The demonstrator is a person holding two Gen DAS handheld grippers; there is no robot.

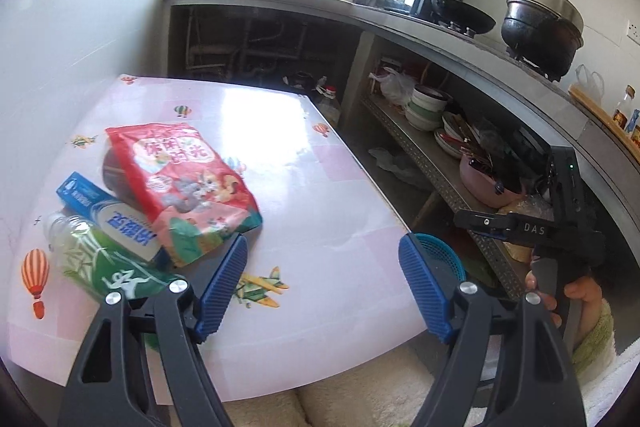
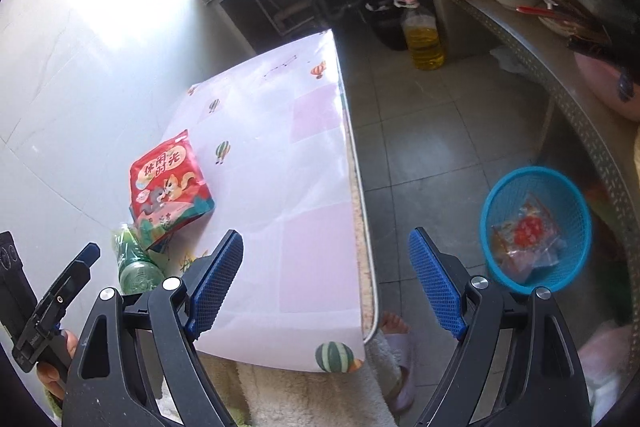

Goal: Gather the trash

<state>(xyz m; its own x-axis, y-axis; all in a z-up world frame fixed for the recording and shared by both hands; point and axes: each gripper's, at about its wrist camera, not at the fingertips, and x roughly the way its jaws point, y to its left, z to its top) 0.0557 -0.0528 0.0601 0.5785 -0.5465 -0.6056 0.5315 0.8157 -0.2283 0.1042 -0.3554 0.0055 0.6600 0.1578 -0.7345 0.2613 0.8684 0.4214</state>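
A red snack bag (image 1: 182,183) lies at the left of the pink table (image 1: 312,163), over a dark round can (image 1: 112,171). A blue toothpaste box (image 1: 106,213) and a green plastic bottle (image 1: 100,259) lie beside it. My left gripper (image 1: 322,283) is open and empty just right of the pile, above the table. My right gripper (image 2: 326,279) is open and empty over the table's right edge (image 2: 360,203). The red bag (image 2: 168,187) and bottle (image 2: 134,263) lie to its left. A blue mesh bin (image 2: 536,227) on the floor holds a clear wrapper (image 2: 524,239).
A white wall (image 1: 60,67) borders the table on the left. A kitchen counter (image 1: 440,27) with a wok and a pot runs along the right, with a shelf of bowls (image 1: 428,107) below. An oil jug (image 2: 422,39) stands on the tiled floor. My slippered foot (image 2: 396,347) is by the table corner.
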